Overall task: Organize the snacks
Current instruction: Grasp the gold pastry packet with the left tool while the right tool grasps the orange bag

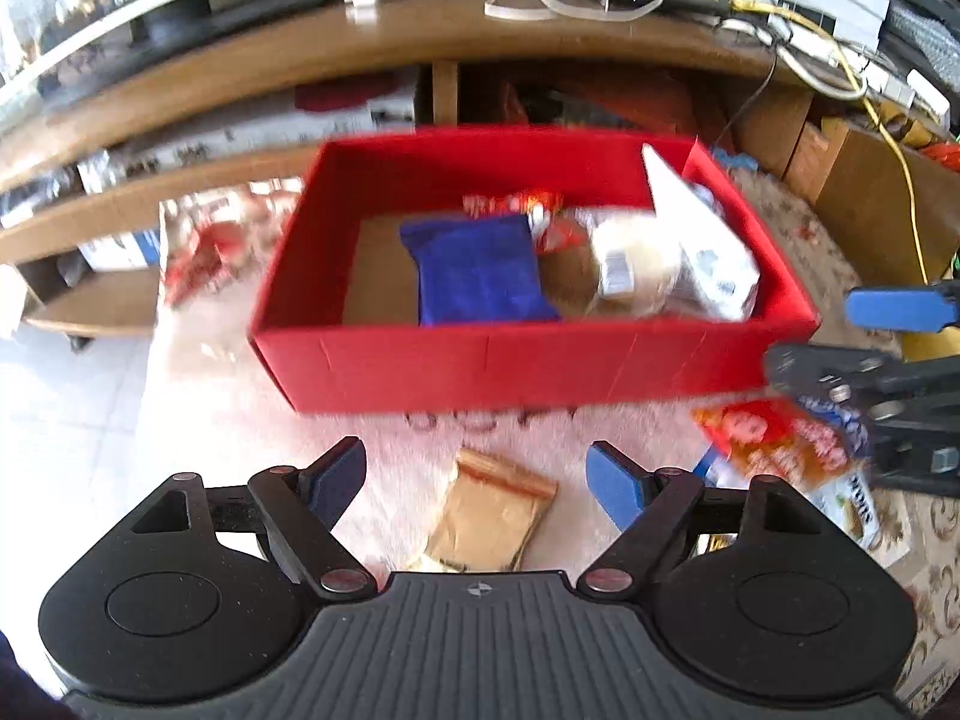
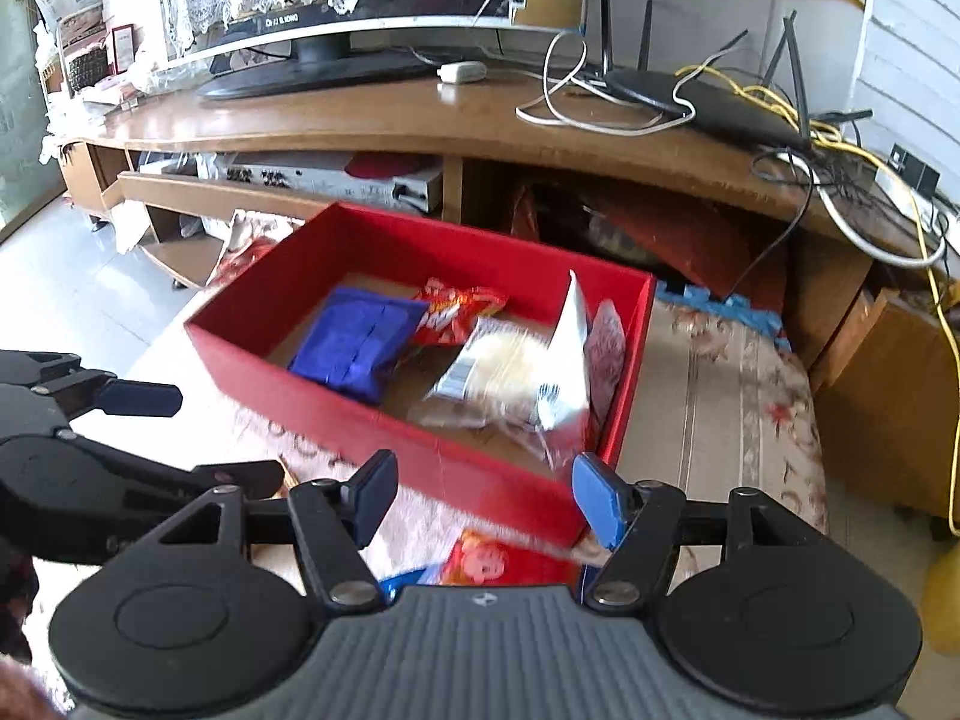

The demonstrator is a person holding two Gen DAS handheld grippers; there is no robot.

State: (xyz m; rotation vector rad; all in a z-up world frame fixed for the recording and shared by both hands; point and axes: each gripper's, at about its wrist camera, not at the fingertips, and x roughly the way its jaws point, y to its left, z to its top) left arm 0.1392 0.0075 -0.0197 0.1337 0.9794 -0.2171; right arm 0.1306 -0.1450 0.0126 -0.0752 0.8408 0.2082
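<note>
Left claw gaped wide, empty, above flat tan foil snack packet on pale patterned rug; packet's long axis ran near-to-far, sealed end toward open red cardboard box.

Right claw also spread, empty, over red-orange printed snack bag near box's near-right corner.

Risk, judged: claws close together, could collide; slick flat foil could slip from pinch.

Box already held blue pouch, other packets.
</note>
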